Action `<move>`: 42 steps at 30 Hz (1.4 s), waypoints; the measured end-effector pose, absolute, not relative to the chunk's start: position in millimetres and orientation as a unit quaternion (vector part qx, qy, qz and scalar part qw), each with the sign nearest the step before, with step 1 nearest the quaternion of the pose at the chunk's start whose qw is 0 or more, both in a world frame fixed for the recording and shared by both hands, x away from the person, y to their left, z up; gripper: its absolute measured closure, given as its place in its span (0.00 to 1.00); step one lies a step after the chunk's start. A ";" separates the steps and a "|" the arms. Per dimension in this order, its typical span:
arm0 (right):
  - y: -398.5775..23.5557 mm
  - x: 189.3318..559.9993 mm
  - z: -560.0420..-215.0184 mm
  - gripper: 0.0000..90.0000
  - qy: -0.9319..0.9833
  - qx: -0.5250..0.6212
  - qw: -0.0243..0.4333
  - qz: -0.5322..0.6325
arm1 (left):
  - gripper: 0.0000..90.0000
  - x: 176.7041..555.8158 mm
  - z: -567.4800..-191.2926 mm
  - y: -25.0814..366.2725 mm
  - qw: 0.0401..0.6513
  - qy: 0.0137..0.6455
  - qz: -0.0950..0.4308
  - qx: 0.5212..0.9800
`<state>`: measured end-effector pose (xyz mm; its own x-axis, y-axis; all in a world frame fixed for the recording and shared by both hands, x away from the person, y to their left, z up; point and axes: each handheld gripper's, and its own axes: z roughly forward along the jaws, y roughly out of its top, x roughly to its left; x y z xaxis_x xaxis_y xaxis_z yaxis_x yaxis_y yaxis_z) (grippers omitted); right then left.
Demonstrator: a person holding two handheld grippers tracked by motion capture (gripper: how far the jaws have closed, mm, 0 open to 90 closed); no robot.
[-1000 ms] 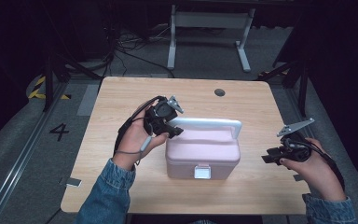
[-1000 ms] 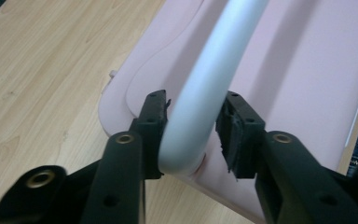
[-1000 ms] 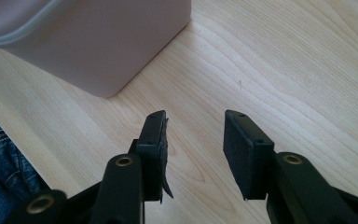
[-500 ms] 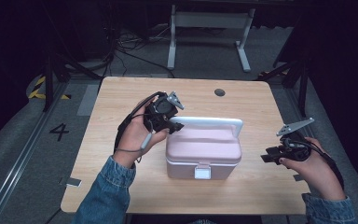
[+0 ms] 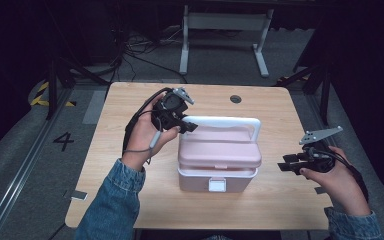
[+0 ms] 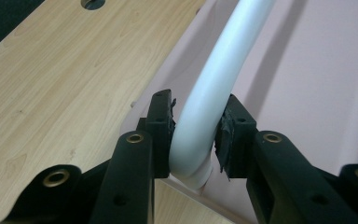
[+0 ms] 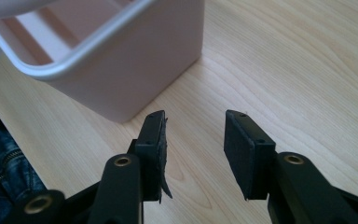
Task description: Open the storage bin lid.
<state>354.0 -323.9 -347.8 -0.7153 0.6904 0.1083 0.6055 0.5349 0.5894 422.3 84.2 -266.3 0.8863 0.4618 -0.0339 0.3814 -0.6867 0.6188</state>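
Left gripper [image 5: 184, 125] was clamped on the white handle [image 5: 225, 121] of the pink box [image 5: 219, 160], right at the handle's left corner bend; in the left gripper view both pads [image 6: 162, 126] pressed the white handle's tube from either side. Box sat mid-table [image 5: 130, 200], slightly toward 6 o'clock, white latch [image 5: 217, 185] facing the person. Handle stood upright over the lid [image 5: 220, 152], and the lid looked a bit raised off the base, so my read: grab done, lifting or opening just under way, not finished. Right gripper [image 5: 292, 166] hung at 3 o'clock of the box, apart from it, jaws set wide with nothing between them; in its own view the box corner [image 7: 121, 60] sat just ahead at 11 o'clock. Left to do, probably: finish raising the lid or box, right side possibly steadying the base.
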 end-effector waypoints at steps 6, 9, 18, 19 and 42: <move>-318.7 350.5 -339.6 0.64 0.868 0.353 0.084 0.340 | 0.78 428.8 -263.5 85.6 0.326 0.237 0.057 0.913; -316.1 348.9 -335.2 0.60 0.859 0.351 0.088 0.362 | 0.77 431.1 -263.2 85.8 0.332 0.245 0.055 0.909; -304.6 347.0 -327.8 0.59 0.845 0.338 0.100 0.402 | 0.77 437.3 -262.0 87.0 0.339 0.254 0.052 0.904; -302.5 346.6 -327.0 0.59 0.844 0.330 0.104 0.410 | 0.77 437.8 -261.5 87.0 0.338 0.254 0.053 0.905; -259.6 348.2 -325.7 0.39 0.844 0.273 0.167 0.430 | 0.76 444.0 -259.5 87.8 0.342 0.272 0.049 0.898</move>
